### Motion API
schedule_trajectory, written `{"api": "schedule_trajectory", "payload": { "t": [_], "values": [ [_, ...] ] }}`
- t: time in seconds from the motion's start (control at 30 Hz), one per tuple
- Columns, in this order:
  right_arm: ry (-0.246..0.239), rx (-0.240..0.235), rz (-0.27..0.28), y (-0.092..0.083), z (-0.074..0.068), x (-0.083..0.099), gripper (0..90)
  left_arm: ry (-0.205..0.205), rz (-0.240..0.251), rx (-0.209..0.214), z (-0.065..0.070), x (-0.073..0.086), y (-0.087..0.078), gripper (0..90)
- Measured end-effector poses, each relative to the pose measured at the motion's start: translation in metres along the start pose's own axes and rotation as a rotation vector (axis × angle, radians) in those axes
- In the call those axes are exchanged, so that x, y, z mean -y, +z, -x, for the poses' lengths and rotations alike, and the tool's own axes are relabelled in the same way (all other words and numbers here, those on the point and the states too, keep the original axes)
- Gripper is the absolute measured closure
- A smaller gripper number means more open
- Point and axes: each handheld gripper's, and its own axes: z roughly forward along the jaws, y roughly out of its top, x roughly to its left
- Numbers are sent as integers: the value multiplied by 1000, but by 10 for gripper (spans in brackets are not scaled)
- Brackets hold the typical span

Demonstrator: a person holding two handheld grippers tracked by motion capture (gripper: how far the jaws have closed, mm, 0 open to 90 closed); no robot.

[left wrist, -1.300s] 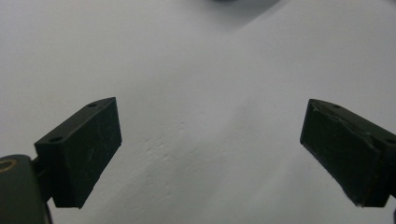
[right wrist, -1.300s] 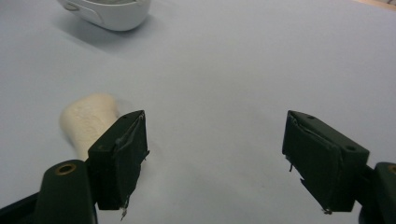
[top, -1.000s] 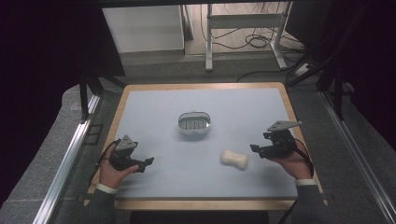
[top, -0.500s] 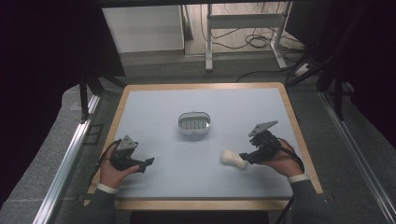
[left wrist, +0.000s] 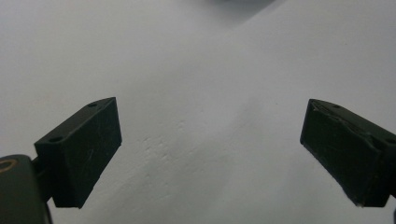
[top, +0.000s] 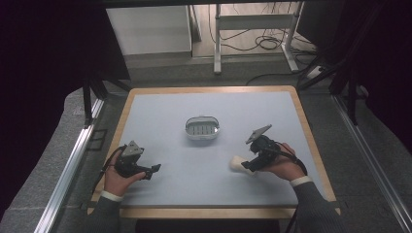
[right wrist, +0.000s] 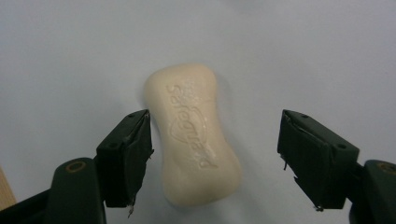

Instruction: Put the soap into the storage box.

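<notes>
Cream soap [right wrist: 194,135]: one waisted bar with raised lettering, lying flat on the counter [top: 160,111], toward the right near side, between the right tool's jaws.
Right tool [top: 248,167]: held low over the counter in the person's right hand [top: 282,165], pointing left toward the bar; grey plate on top tilted up.
Right tool jaws: apart, one on each side of the soap; in the right gripper view the left pad sits just beside the bar's edge, the right pad stands clear of it with bare counter between; no grip.
Left tool [top: 154,169]: resting low at the left near side in the left hand [top: 119,174], pointing right across the counter.
Left tool jaws: spread wide, bare counter between them in the left gripper view [left wrist: 210,154].
Dish [top: 202,128]: one pale oval dish with a ribbed inside, at mid counter, well apart from both tools.
Count: two tools, one soap, one dish.
</notes>
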Motion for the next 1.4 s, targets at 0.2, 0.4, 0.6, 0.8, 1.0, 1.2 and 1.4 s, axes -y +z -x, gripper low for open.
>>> {"api": "schedule_trajectory", "payload": {
  "t": [0.2,0.4,0.6,0.8,1.0,1.2,1.4],
  "values": [
    [-44,-13,-61,9,-3,-7,264,1,1,1,0,0,0,58],
    [-66,-39,-113,19,-6,-11,275,1,0,2,0,0,0,58],
    [-91,-49,-161,29,-8,-15,291,3,-3,3,0,0,1,58],
    [-96,-58,-205,37,-9,-18,325,4,-3,2,0,0,1,58],
    [-104,-61,-238,43,-8,-18,378,3,-3,0,0,0,1,57],
    [-106,-46,-253,44,-9,-18,492,3,-2,1,0,0,1,57],
    [-109,-31,-267,44,-9,-20,497,3,-2,0,0,0,1,57]
  ]
}}
